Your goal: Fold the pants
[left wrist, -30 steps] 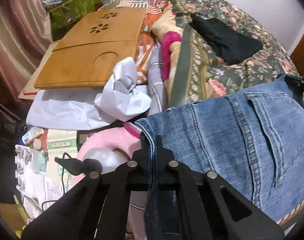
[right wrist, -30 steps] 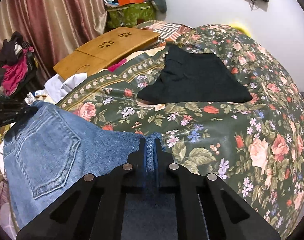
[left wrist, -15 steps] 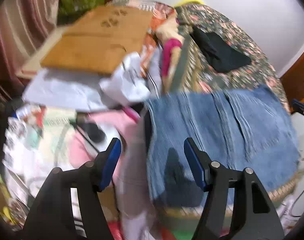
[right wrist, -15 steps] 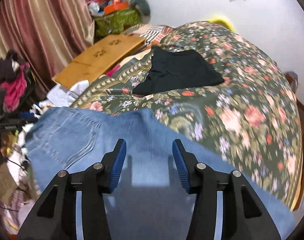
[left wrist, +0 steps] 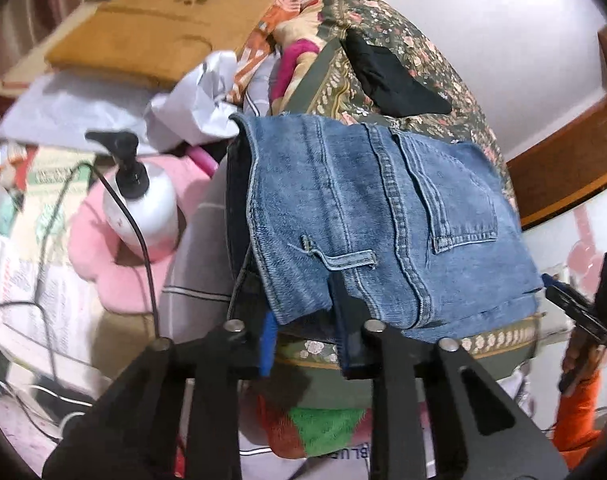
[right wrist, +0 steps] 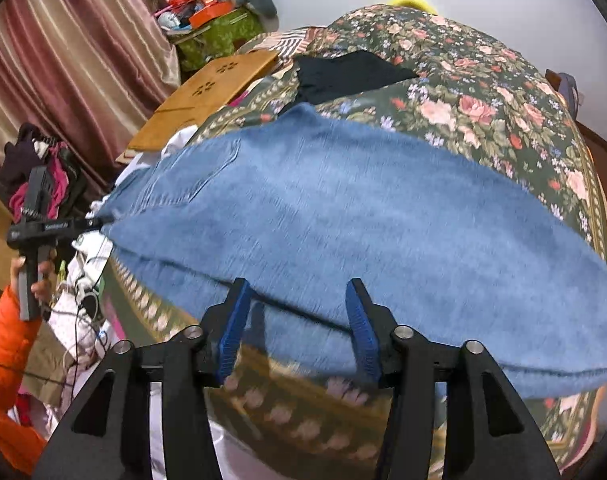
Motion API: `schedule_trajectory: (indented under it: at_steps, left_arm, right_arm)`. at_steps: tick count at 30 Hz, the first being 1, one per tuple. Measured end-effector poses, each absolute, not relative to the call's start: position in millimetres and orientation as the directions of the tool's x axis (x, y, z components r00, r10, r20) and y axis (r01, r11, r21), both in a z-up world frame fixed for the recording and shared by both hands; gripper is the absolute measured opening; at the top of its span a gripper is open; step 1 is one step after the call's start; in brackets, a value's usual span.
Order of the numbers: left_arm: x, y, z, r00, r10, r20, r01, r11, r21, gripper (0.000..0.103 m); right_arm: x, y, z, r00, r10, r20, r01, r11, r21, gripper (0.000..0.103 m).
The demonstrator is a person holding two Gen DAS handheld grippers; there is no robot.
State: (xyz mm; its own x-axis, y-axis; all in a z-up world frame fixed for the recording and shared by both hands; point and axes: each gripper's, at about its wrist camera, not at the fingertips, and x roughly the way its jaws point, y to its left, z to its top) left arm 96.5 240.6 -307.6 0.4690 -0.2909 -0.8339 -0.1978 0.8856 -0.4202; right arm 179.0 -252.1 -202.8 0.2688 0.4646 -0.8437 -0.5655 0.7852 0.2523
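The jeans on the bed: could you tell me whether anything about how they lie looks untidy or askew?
Yes. The jeans hang over the edge of the floral bedspread, and at the waist end their layers lie uneven, with a belt loop sticking out.

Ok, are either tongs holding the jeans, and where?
Nothing is gripped. The right tongs are opening, the jeans' edge loose between them; the left tongs are closing on the waist-end edge, pads not yet pressing.

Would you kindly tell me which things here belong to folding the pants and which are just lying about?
Job: jeans, left gripper, right gripper.
Lying about: black garment, wooden board, pump bottle, pink cushion, crumpled paper.
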Motion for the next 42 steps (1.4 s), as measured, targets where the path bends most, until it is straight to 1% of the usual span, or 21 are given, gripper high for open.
schedule_trajectory:
  at_steps: [1, 4, 7, 8, 9, 10, 15, 18, 19, 20, 22, 23, 24, 25, 27, 30, 31, 33, 38, 40, 42]
  left_arm:
    - [96, 239, -305, 0.47, -0.272, -0.839, -0.195, 0.896, -0.4, 0.02]
    - [92, 233, -289, 0.492, -0.18, -0.852, -0.185, 0.935, -0.304, 0.019]
    - [88, 233, -278, 0.507, -0.135, -0.851, -0.17, 0.952, -0.253, 0.019]
    - [87, 232, -276, 0.504, -0.119, -0.855, -0.168, 0.958, -0.232, 0.019]
    - [86, 231, -276, 0.502, -0.111, -0.858, -0.167, 0.961, -0.222, 0.02]
    - [84, 232, -278, 0.497, -0.107, -0.861, -0.163, 0.963, -0.214, 0.02]
    - [87, 223, -317, 0.427, -0.083, -0.9, -0.19, 0.965, -0.179, 0.021]
    - [85, 214, -311, 0.446, -0.032, -0.894, -0.176, 0.977, -0.123, 0.022]
    - [85, 214, -307, 0.452, -0.018, -0.892, -0.173, 0.979, -0.108, 0.029]
    - [86, 214, -298, 0.452, 0.011, -0.892, -0.174, 0.982, -0.076, 0.032]
    - [87, 214, -281, 0.474, 0.044, -0.879, -0.171, 0.984, -0.043, 0.044]
    - [89, 214, -272, 0.487, 0.056, -0.871, -0.175, 0.984, -0.035, 0.048]
    - [91, 213, -263, 0.503, 0.064, -0.862, -0.181, 0.983, -0.033, 0.057]
    - [94, 211, -254, 0.524, 0.067, -0.849, -0.186, 0.982, -0.038, 0.061]
    - [103, 202, -232, 0.569, 0.054, -0.821, -0.176, 0.983, -0.057, 0.064]
    - [128, 178, -210, 0.605, 0.04, -0.795, -0.149, 0.987, -0.063, 0.07]
    - [138, 167, -204, 0.616, 0.034, -0.787, -0.141, 0.988, -0.068, 0.074]
    - [158, 145, -201, 0.627, 0.02, -0.779, -0.132, 0.988, -0.081, 0.08]
    - [208, 83, -216, 0.601, -0.038, -0.799, -0.092, 0.989, -0.117, 0.084]
    - [226, 50, -227, 0.571, -0.053, -0.82, -0.05, 0.994, -0.099, 0.084]
    - [236, 21, -237, 0.551, -0.053, -0.833, -0.009, 0.998, -0.07, 0.084]
  right_arm:
    - [177, -252, -204, 0.275, 0.459, -0.845, -0.567, 0.787, 0.243, 0.053]
    - [174, -250, -205, 0.31, 0.436, -0.845, -0.571, 0.796, 0.2, 0.053]
    - [173, -245, -212, 0.322, 0.411, -0.853, -0.592, 0.79, 0.157, 0.053]
    - [174, -243, -216, 0.306, 0.411, -0.858, -0.599, 0.784, 0.162, 0.052]
    - [174, -242, -220, 0.287, 0.419, -0.862, -0.604, 0.777, 0.176, 0.045]
    - [172, -243, -222, 0.275, 0.427, -0.861, -0.612, 0.769, 0.186, 0.043]
    - [175, -250, -227, 0.241, 0.468, -0.85, -0.579, 0.773, 0.261, 0.043]
    - [171, -252, -225, 0.254, 0.479, -0.84, -0.58, 0.771, 0.264, 0.043]
    - [170, -253, -224, 0.264, 0.478, -0.838, -0.577, 0.774, 0.26, 0.043]
    - [169, -256, -221, 0.275, 0.476, -0.835, -0.569, 0.781, 0.258, 0.043]
    - [170, -265, -217, 0.308, 0.463, -0.831, -0.545, 0.802, 0.245, 0.045]
    - [172, -277, -213, 0.343, 0.451, -0.824, -0.52, 0.822, 0.234, 0.045]
    - [175, -287, -210, 0.368, 0.444, -0.817, -0.5, 0.835, 0.229, 0.045]
    - [178, -302, -207, 0.398, 0.434, -0.808, -0.467, 0.854, 0.229, 0.047]
    - [186, -336, -202, 0.459, 0.403, -0.792, -0.388, 0.893, 0.229, 0.052]
    - [197, -402, -199, 0.538, 0.324, -0.778, -0.233, 0.944, 0.232, 0.052]
    - [199, -425, -200, 0.553, 0.294, -0.78, -0.178, 0.956, 0.234, 0.052]
    - [202, -470, -202, 0.575, 0.228, -0.786, -0.074, 0.971, 0.228, 0.052]
    - [200, -562, -214, 0.602, 0.071, -0.795, 0.134, 0.973, 0.188, 0.052]
    - [204, -599, -226, 0.598, 0.029, -0.801, 0.215, 0.957, 0.195, 0.052]
    - [211, -621, -238, 0.596, 0.02, -0.803, 0.262, 0.94, 0.218, 0.052]
